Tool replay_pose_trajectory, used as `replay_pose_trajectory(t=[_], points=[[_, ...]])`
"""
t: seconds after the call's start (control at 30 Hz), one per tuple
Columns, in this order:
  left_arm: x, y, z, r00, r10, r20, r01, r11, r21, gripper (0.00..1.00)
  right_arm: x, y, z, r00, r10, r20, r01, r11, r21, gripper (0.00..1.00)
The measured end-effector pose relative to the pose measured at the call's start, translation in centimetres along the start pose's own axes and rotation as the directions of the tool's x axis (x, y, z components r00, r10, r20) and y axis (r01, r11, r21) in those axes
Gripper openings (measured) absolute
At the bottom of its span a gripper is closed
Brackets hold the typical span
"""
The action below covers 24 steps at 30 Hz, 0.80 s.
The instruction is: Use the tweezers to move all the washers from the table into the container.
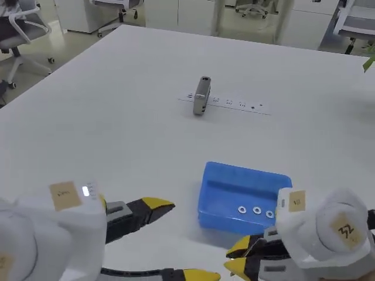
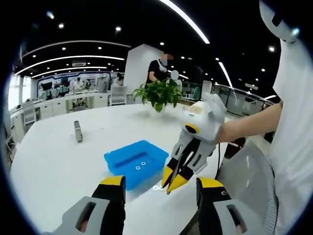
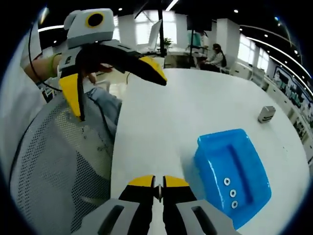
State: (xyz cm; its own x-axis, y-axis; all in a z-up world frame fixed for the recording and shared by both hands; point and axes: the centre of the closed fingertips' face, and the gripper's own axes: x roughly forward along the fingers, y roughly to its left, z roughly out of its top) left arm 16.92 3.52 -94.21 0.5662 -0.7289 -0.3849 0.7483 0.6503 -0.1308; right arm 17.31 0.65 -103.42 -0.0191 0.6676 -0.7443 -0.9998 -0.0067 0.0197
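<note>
A blue container [image 1: 234,186] lies on the white table [image 1: 117,123] with three washers [image 1: 256,211] in it; the same container [image 3: 234,169] [image 2: 132,157] appears in both gripper views. My right gripper [image 1: 233,259] [image 3: 159,185] is shut on thin tweezers [image 3: 158,191] just in front of the container's near edge. In the left gripper view the right gripper [image 2: 173,183] points its tips down at the table, where a pale washer [image 2: 156,187] lies beside them. My left gripper [image 1: 184,240] [image 2: 161,186] hangs open to the left, holding nothing.
A small grey device [image 1: 201,95] stands mid-table beside a row of printed marks. A potted plant [image 2: 159,93] sits at the far end. A mesh chair [image 3: 54,166] is against the table's near edge. Office chairs [image 1: 23,35] stand beyond the table.
</note>
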Motion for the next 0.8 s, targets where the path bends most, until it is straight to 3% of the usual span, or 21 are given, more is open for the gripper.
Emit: replay_pose_trajectory(t=[0.23, 0.5, 0.57, 0.8], points=[[1.3, -1.5, 0.8, 0.9966, -0.082, 0.004, 0.082, 0.995, 0.056, 0.39, -0.3, 2.0, 0.1, 0.9997, 0.0, -0.026, -0.002, 0.998, -0.07, 0.02], [2.7, -4.6, 1.0, 0.9747, -0.221, -0.032, 0.224, 0.968, 0.115, 0.18, -0.7, 3.1, 0.1, 0.9989, -0.016, -0.043, 0.011, 0.992, -0.125, 0.02], [2.9, -5.5, 0.9, 0.9642, -0.261, -0.047, 0.265, 0.956, 0.124, 0.16, -0.8, 3.2, 0.2, 0.9988, -0.02, -0.044, 0.014, 0.992, -0.129, 0.02], [3.8, -6.8, 0.7, 0.9538, -0.294, -0.064, 0.3, 0.943, 0.146, 0.11, -1.1, 3.4, 0.6, 0.9987, -0.028, -0.042, 0.022, 0.989, -0.144, 0.03]])
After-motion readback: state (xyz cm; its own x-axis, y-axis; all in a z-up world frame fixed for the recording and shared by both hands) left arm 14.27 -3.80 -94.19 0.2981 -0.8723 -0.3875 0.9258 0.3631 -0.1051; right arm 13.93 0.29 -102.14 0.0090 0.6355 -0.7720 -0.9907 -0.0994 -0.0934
